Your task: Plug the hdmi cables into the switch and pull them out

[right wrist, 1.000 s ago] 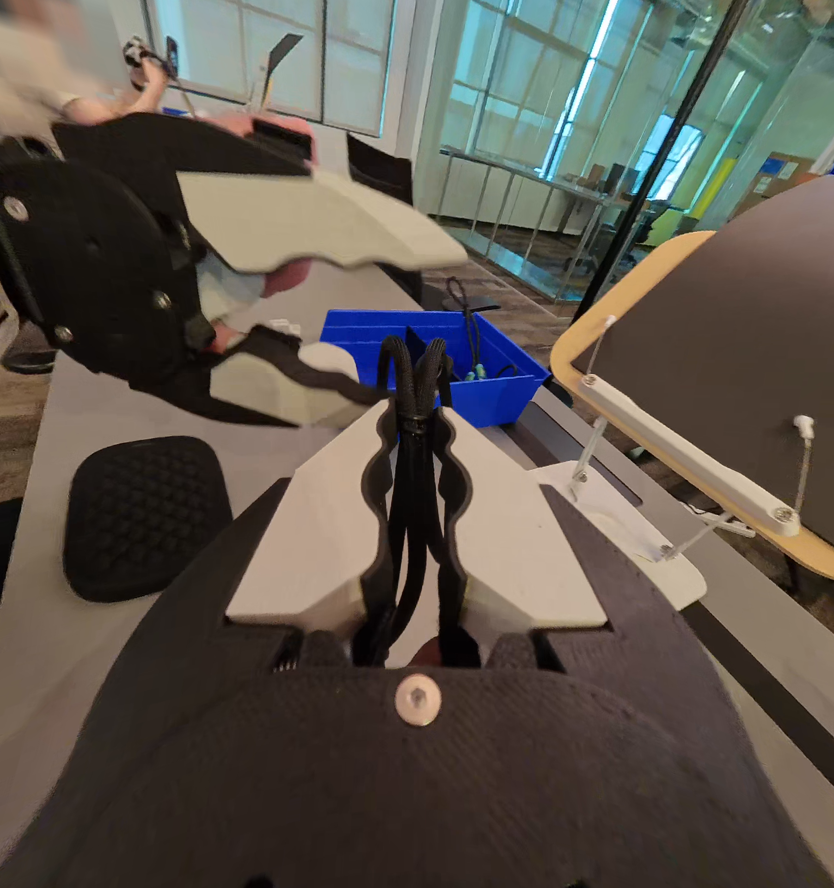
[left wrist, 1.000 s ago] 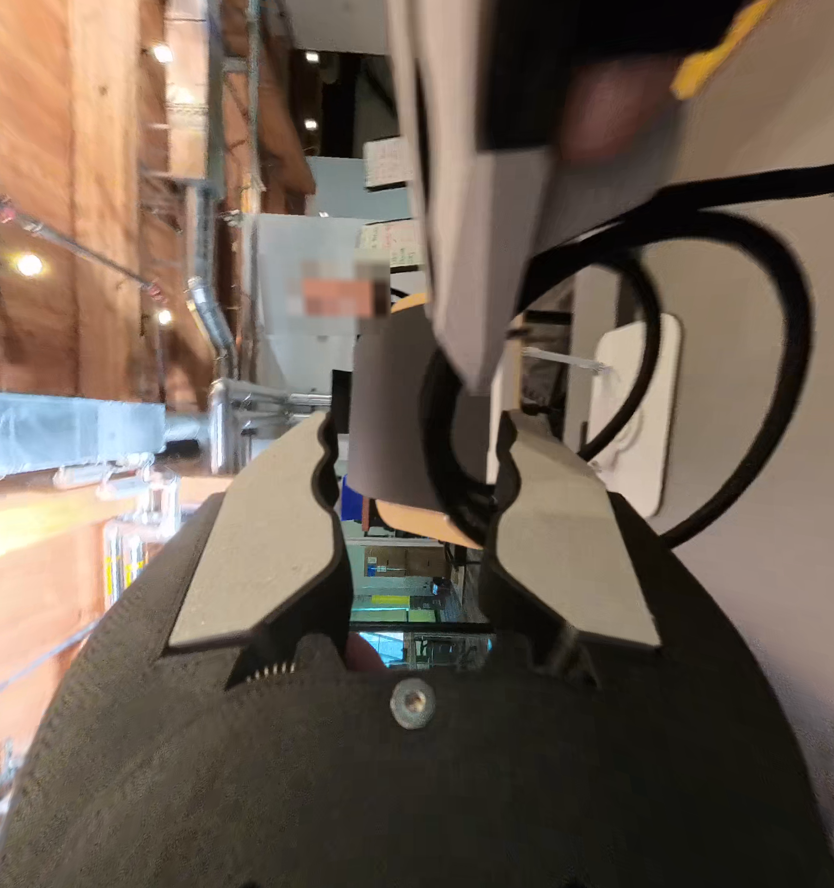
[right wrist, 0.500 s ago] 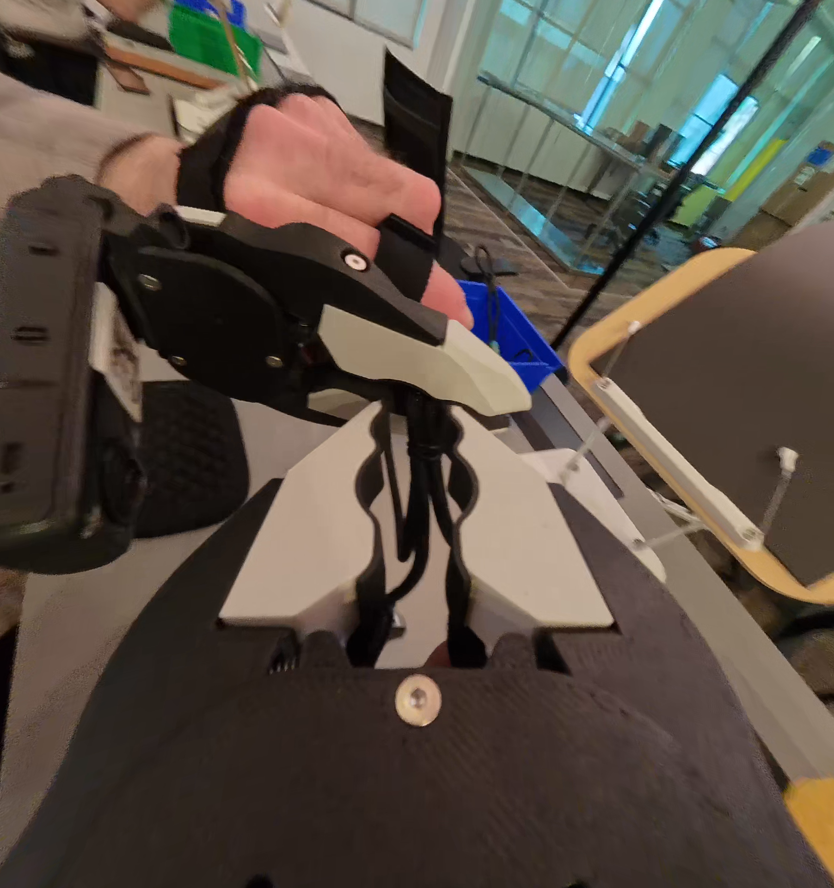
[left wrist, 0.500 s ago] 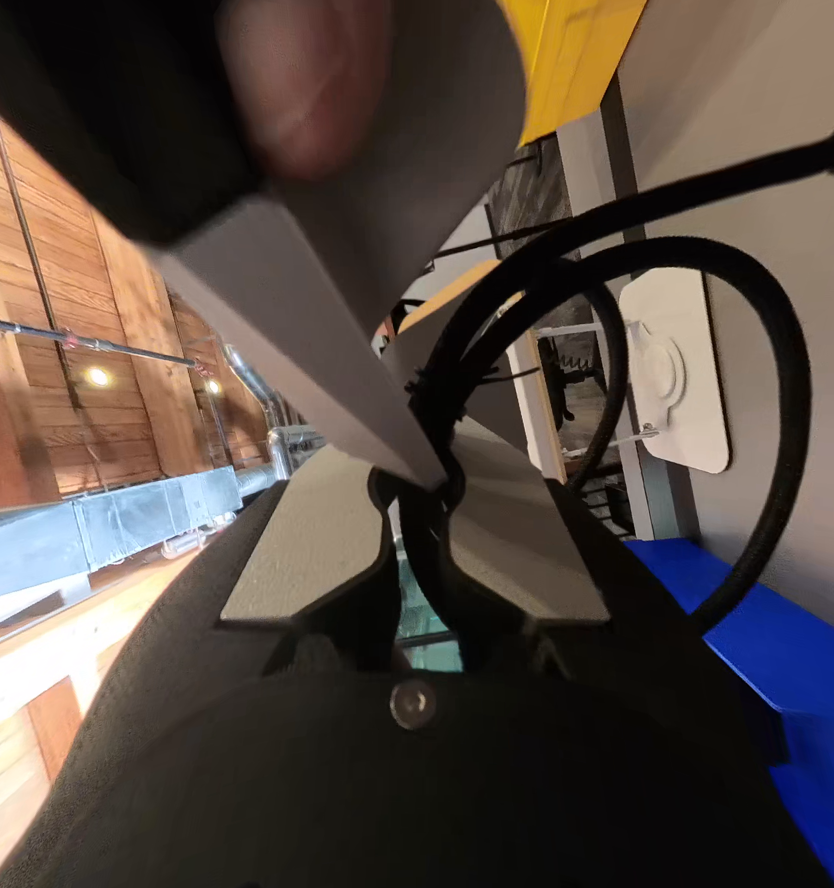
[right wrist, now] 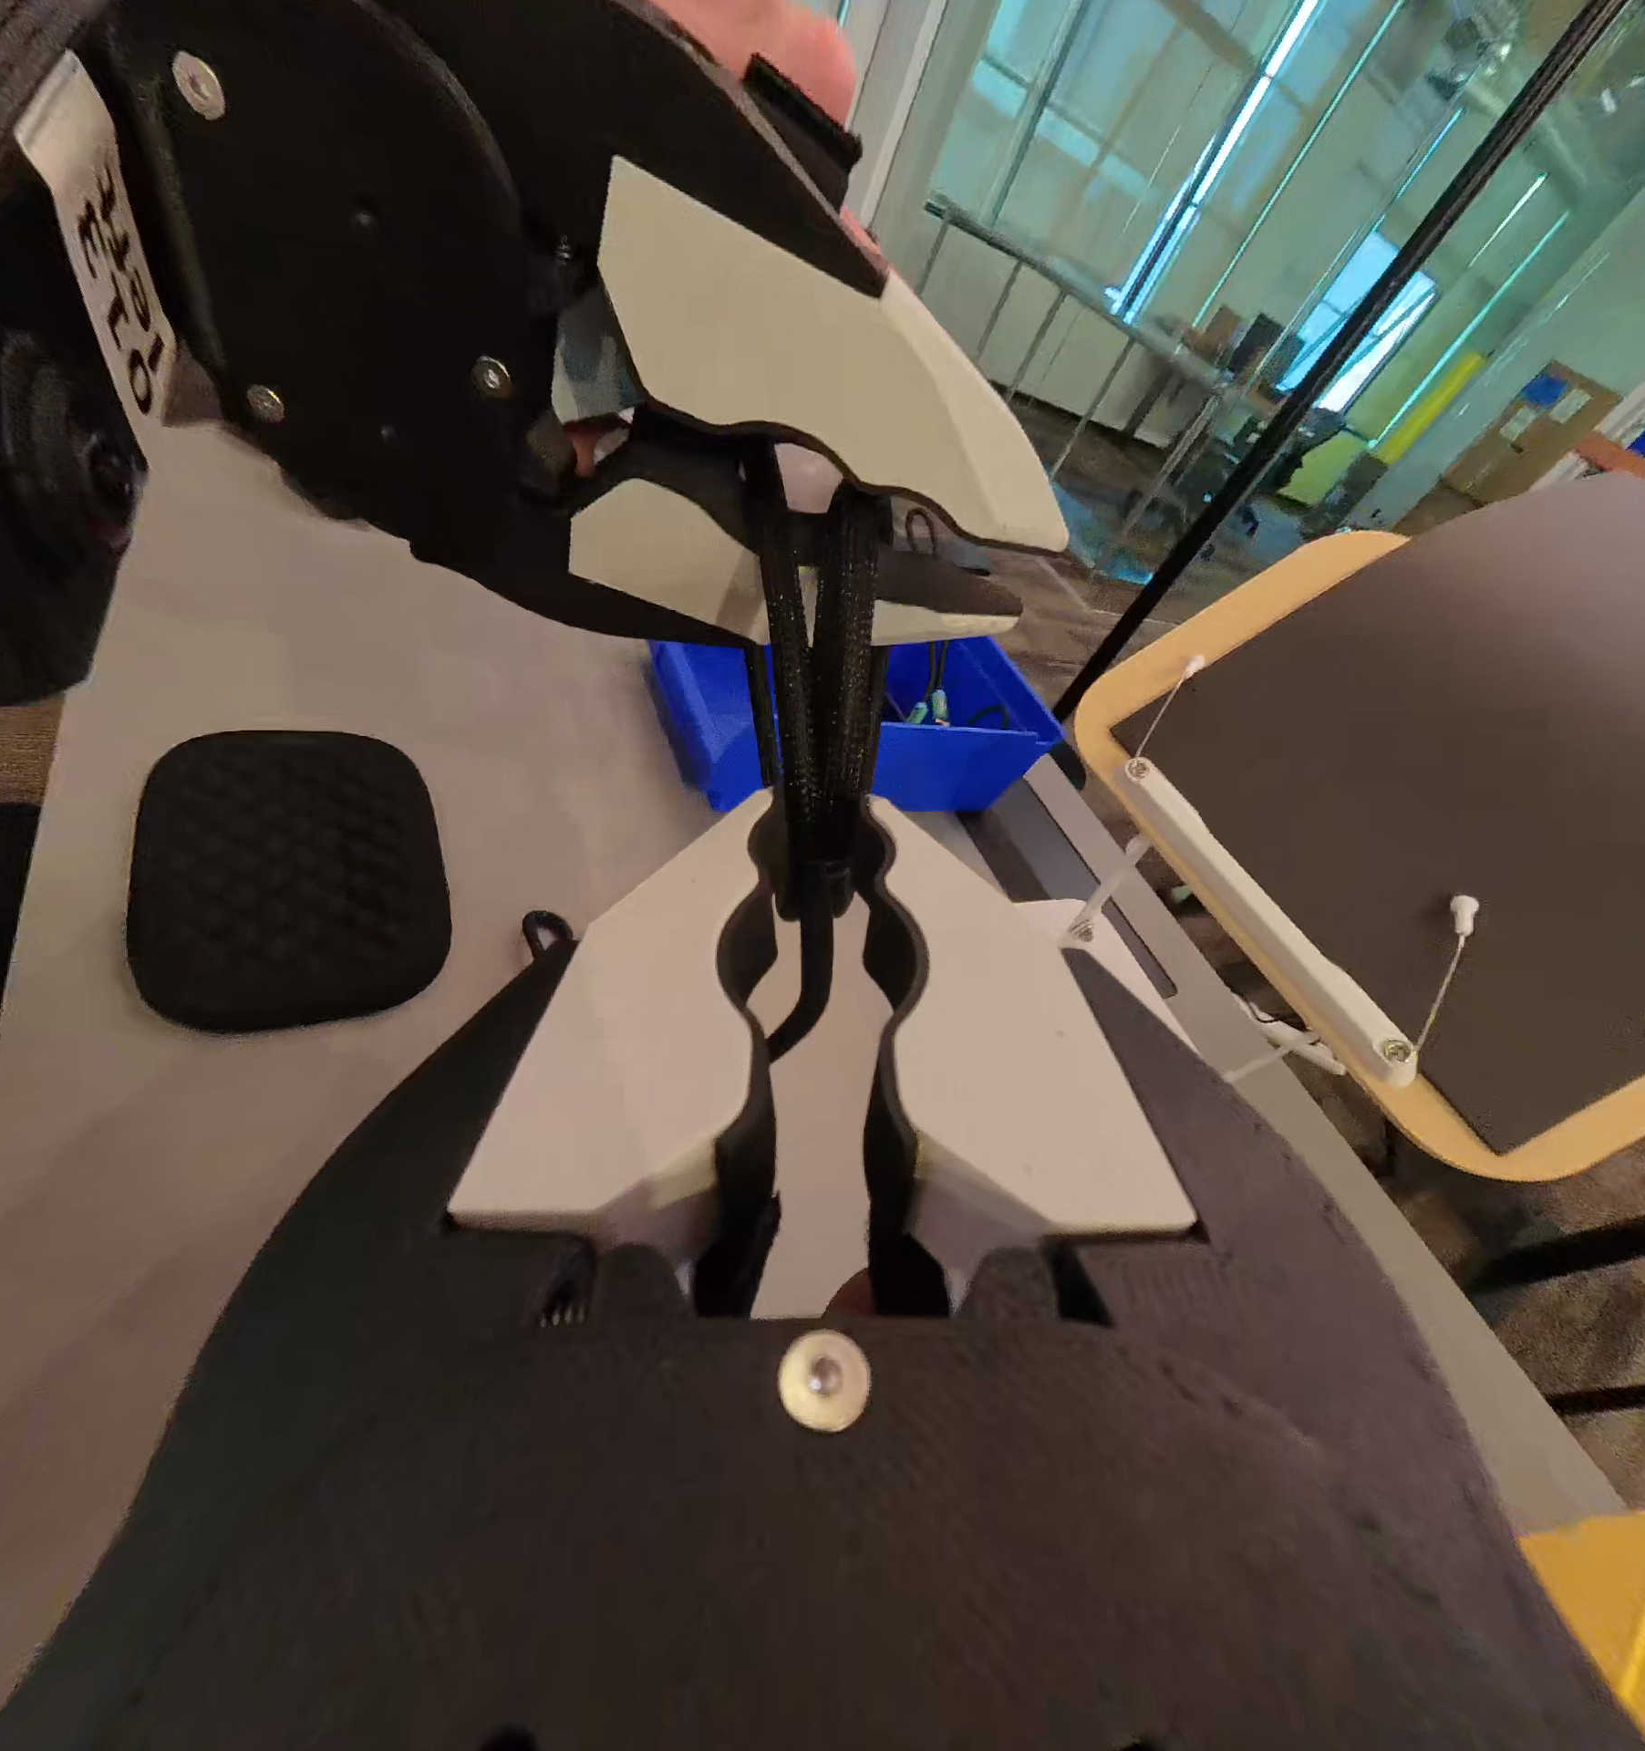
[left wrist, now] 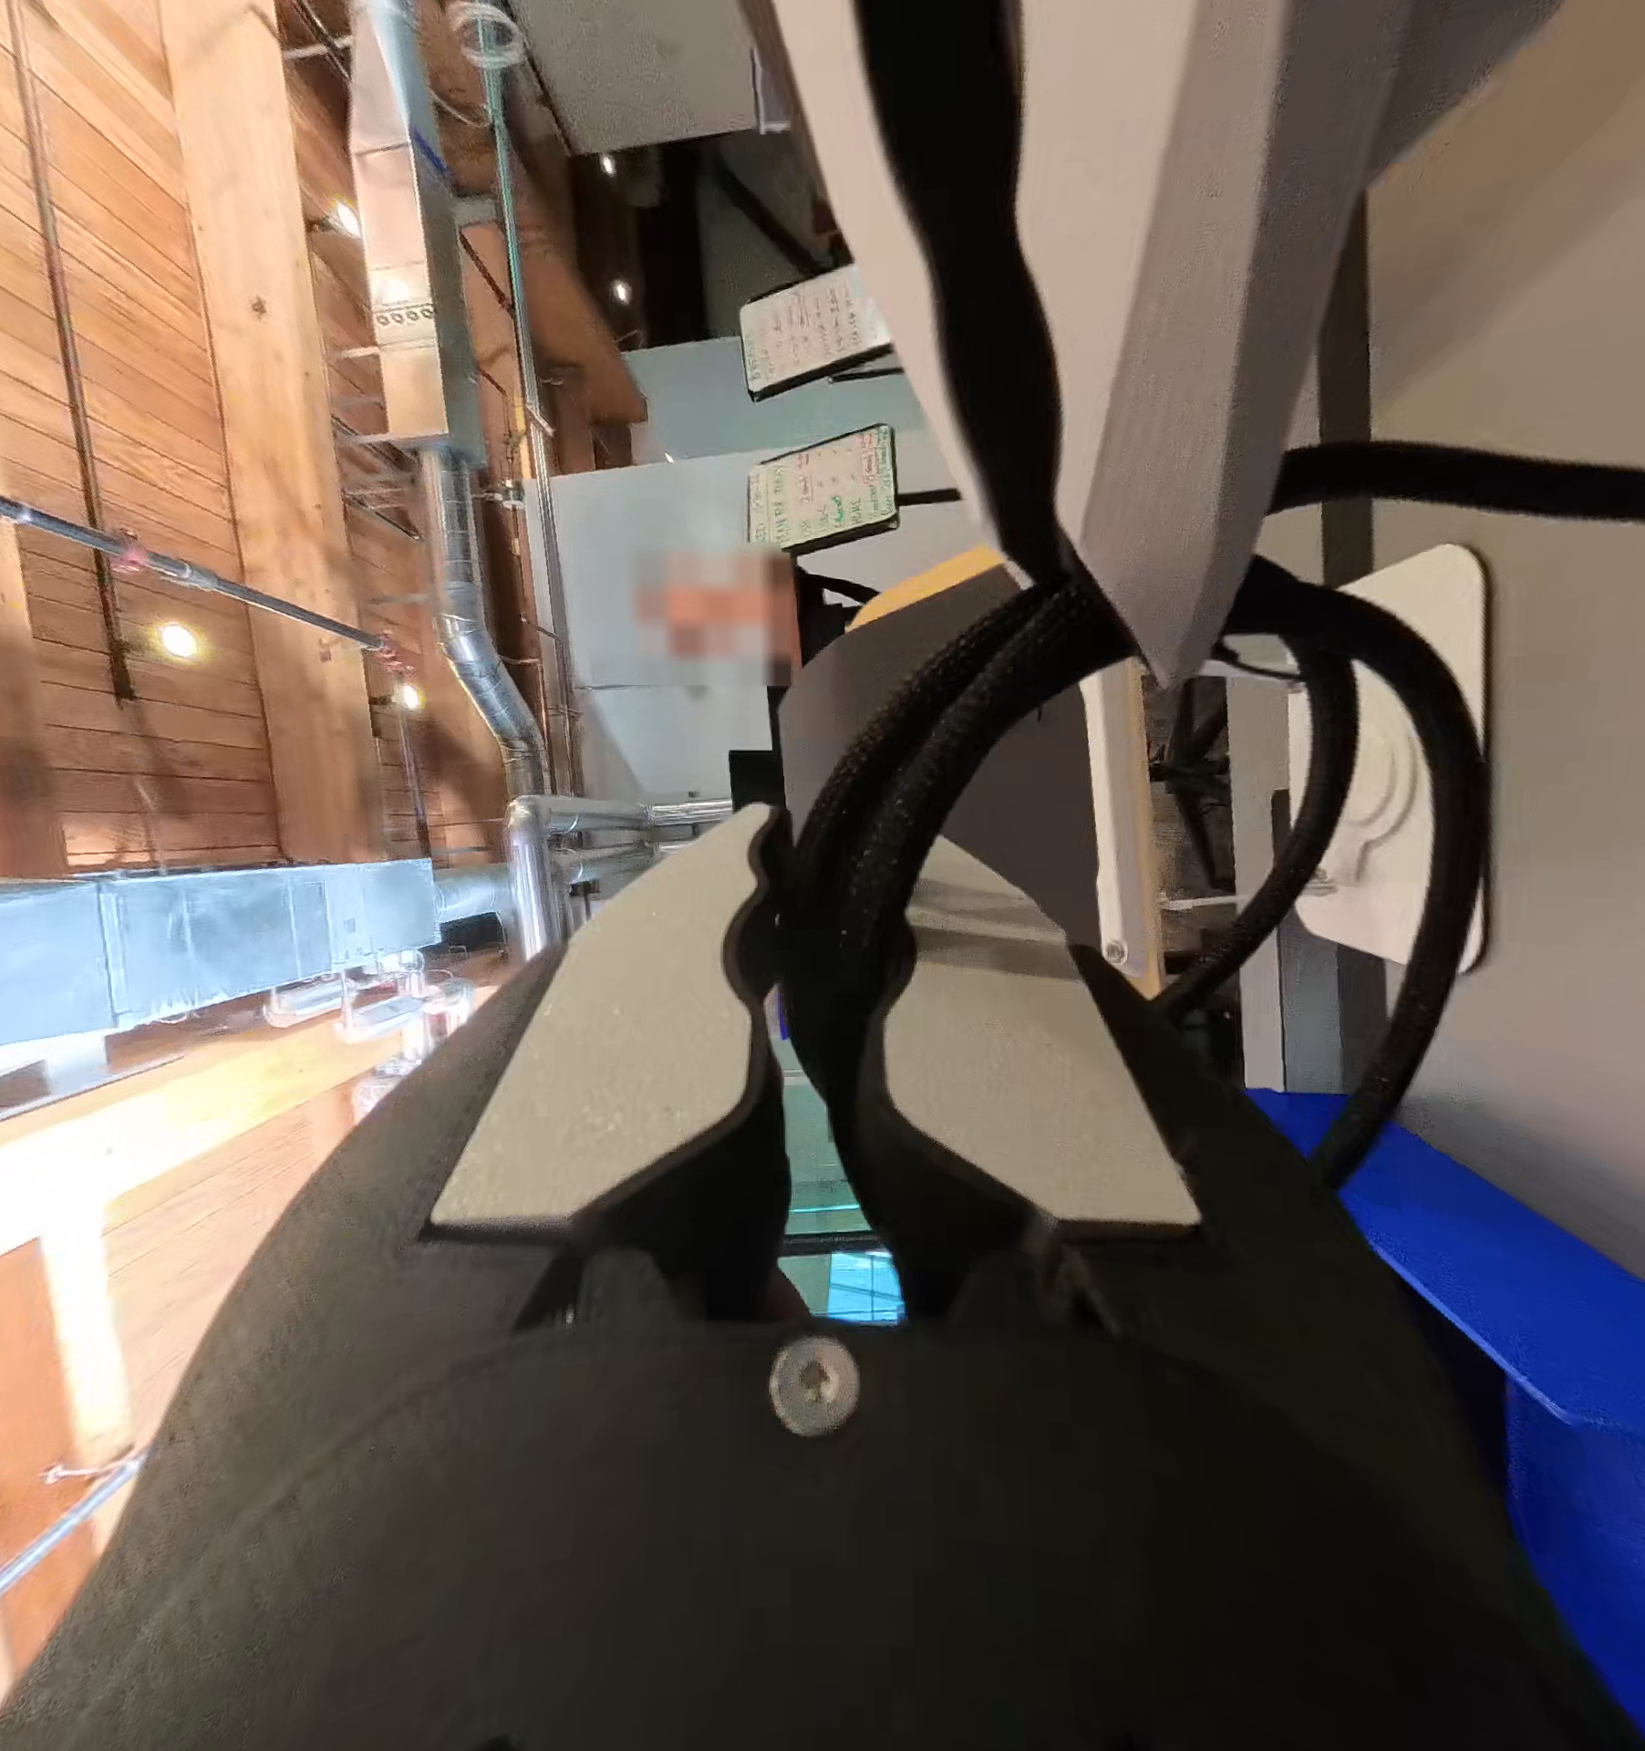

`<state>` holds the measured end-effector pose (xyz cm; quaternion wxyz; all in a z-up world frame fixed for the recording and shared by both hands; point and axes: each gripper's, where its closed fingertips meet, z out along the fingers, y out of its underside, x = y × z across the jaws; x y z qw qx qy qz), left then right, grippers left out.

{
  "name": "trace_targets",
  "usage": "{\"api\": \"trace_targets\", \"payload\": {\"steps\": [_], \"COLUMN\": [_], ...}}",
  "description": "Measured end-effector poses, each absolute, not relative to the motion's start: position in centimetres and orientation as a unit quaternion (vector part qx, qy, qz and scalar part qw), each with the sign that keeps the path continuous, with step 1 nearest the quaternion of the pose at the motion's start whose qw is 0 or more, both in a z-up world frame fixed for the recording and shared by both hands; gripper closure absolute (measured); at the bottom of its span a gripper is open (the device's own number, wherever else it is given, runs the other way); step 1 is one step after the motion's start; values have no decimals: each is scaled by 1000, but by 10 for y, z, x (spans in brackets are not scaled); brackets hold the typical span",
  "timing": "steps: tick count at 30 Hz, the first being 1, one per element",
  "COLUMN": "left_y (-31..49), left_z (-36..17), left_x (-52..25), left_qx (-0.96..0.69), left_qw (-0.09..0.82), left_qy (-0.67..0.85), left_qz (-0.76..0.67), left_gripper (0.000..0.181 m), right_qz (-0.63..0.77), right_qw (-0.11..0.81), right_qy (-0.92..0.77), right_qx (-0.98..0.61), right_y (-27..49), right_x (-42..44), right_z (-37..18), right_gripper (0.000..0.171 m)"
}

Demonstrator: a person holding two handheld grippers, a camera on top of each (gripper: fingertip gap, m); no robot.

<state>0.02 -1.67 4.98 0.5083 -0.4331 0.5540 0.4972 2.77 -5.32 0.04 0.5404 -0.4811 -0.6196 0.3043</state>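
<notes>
**Both grippers on the coiled cable above the grey bench**

My right gripper is clenched at its tips on the bundled black braided HDMI cable. My left gripper, turned on its side, grasps the same bundle just beyond. In the left wrist view the cable loops hang toward the pale grey bench. On the bench I see a black textured square pad at left, a blue plastic bin farther off, glass partitions beyond, and wooden plank panelling.

Left hand-held gripper and right hand-held gripper meet tip to tip, both nearly closed.
</notes>
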Motion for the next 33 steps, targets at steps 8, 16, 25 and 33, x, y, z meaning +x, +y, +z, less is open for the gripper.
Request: {"api": "trace_targets", "payload": {"steps": [8, 16, 25, 33], "left_y": [-12, -13, -11, -15], "left_z": [49, 41, 31, 39], "left_x": [-13, -6, 11, 31], "left_qx": [-558, -591, -637, -484], "left_qw": [585, 622, 644, 581], "left_qy": [475, 440, 405, 511], "left_qz": [348, 265, 125, 408], "left_gripper": [168, 168, 168, 120], "right_qz": [395, 393, 355, 288], "right_qw": [557, 533, 558, 531], "right_qy": [-572, -590, -581, -602], "right_qx": [-454, -462, -475, -522], "right_y": [-53, -55, -38, -30], "right_x": [31, 46, 34, 36], "right_z": [19, 20, 11, -6], "right_gripper": [148, 118, 171, 171]}}
